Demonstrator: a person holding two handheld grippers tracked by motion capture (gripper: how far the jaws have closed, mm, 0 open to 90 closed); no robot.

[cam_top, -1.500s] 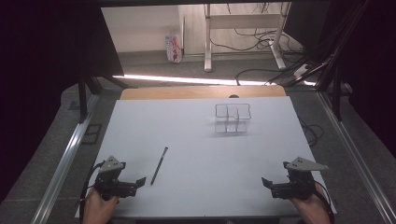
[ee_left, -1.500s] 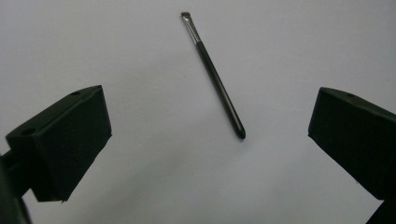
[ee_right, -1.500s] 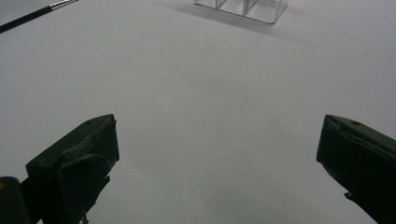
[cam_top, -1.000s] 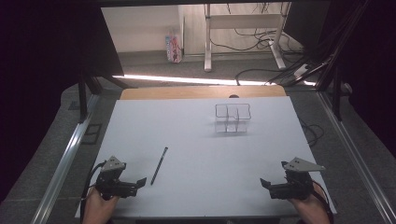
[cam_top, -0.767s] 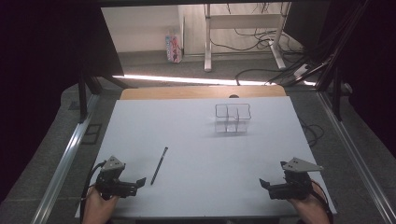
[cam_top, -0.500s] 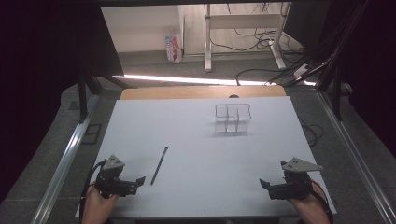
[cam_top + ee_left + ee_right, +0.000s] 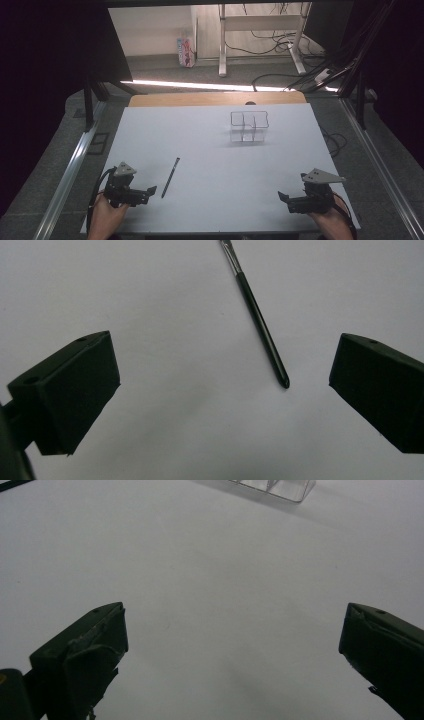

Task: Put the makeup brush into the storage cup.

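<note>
A thin black brush (image 7: 170,177) with a metal ferrule lies on the white table (image 7: 210,150), left of centre. In the left gripper view the brush (image 7: 257,320) runs from the top middle down to a point just ahead of the jaws. My left gripper (image 7: 151,190) rests at the near left, open and empty, a short way left of the brush's near end. My right gripper (image 7: 282,196) rests at the near right, open with nothing between its jaws. A clear plastic compartment organiser (image 7: 249,127) stands at the far right of centre; its corner (image 7: 280,488) shows in the right gripper view.
The white table top ends in a wooden strip (image 7: 215,98) at the far edge. Metal rails (image 7: 70,170) run along both sides. Beyond the table are a floor with cables (image 7: 280,40) and desk legs.
</note>
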